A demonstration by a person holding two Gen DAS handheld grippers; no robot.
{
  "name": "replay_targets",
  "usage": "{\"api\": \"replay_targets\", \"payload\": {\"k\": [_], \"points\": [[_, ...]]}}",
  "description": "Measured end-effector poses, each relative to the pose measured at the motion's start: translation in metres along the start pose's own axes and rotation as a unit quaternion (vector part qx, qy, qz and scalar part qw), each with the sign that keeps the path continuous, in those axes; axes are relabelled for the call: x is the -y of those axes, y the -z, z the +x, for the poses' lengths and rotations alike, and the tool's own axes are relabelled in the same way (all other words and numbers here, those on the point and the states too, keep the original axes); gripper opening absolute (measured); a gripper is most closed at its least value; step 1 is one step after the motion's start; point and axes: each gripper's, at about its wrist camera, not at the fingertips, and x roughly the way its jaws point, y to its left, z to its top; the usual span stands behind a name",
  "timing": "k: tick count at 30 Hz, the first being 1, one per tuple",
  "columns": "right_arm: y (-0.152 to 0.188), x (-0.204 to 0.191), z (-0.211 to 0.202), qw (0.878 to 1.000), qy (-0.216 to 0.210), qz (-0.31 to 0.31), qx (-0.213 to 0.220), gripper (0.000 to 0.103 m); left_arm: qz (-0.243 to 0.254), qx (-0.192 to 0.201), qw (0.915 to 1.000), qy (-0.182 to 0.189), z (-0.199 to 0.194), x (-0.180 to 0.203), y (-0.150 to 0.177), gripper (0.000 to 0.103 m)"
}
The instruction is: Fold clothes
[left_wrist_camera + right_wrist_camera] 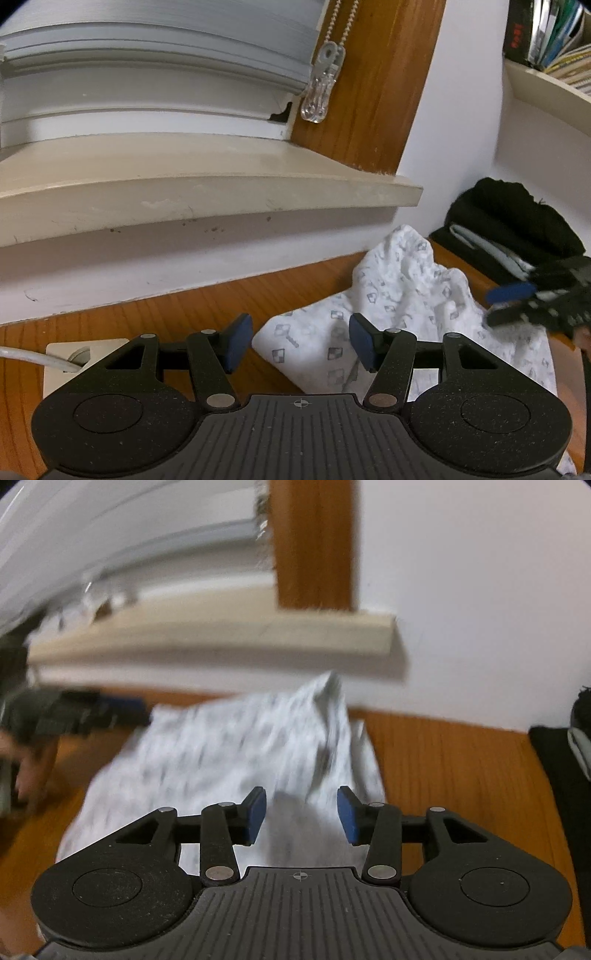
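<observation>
Tilting down over white patterned garment [399,317]: left claw [301,341] and right claw [301,814] both parted, empty.

Bare wooden tabletop [207,306] left of crumpled garment [399,295], overhanging windowsill [221,192] behind, dark bundle [517,221] right.

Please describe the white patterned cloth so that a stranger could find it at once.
On the wooden table under the window sill, beside the white wall, a crumpled cloth lies. Its white fabric printed with small grey squares distinguishes it from the black clothes behind.
</observation>
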Motion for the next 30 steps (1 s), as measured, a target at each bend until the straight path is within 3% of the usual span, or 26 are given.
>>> {"api": "replay_targets", "payload": {"k": [6, 10, 13, 17, 20, 22, 24, 26, 30], "points": [[0.025, 0.003, -0.02, 0.999, 0.01, -0.024, -0.031, 0.043, 0.007, -0.007, 0.9999, -0.001, 0.004, 0.001, 0.002, 0.062], [0.032, 0.009, -0.028, 0.999, 0.006, -0.016, -0.028, 0.017, 0.008, -0.007, 0.9999, 0.0, 0.005, 0.001, 0.002, 0.062], [0.034, 0.014, -0.046, 1.0, 0.013, -0.006, 0.002, 0.009, 0.006, -0.005, 1.0, 0.001, 0.004, -0.001, 0.002, 0.062], [0.04, 0.02, -0.078, 0.998, 0.045, 0.005, 0.042, 0.009, 0.004, -0.004, 1.0, 0.003, 0.004, -0.002, 0.002, 0.062], [0.057, 0.026, -0.078, 0.999, 0.045, 0.014, 0.009, 0.013, 0.009, -0.004, 0.9999, 0.006, 0.004, 0.0, 0.002, 0.066], [0.065, 0.026, -0.076, 0.999, 0.051, 0.019, 0.005, 0.021, 0.014, -0.003, 0.9998, 0.009, 0.004, 0.001, 0.003, 0.067], [0.066, 0.025, -0.079, 0.998, 0.059, 0.03, 0.022, 0.03, 0.018, -0.004, 0.9997, 0.013, 0.004, 0.003, 0.003, 0.067], [0.063, 0.02, -0.084, 0.996, 0.063, 0.035, 0.052, 0.031, 0.022, -0.004, 0.9997, 0.013, 0.004, 0.005, 0.003, 0.067], [0.057, 0.001, -0.079, 0.995, 0.035, 0.034, 0.086, 0.04, 0.031, -0.003, 0.9995, 0.009, 0.004, 0.006, 0.005, 0.063]]}}
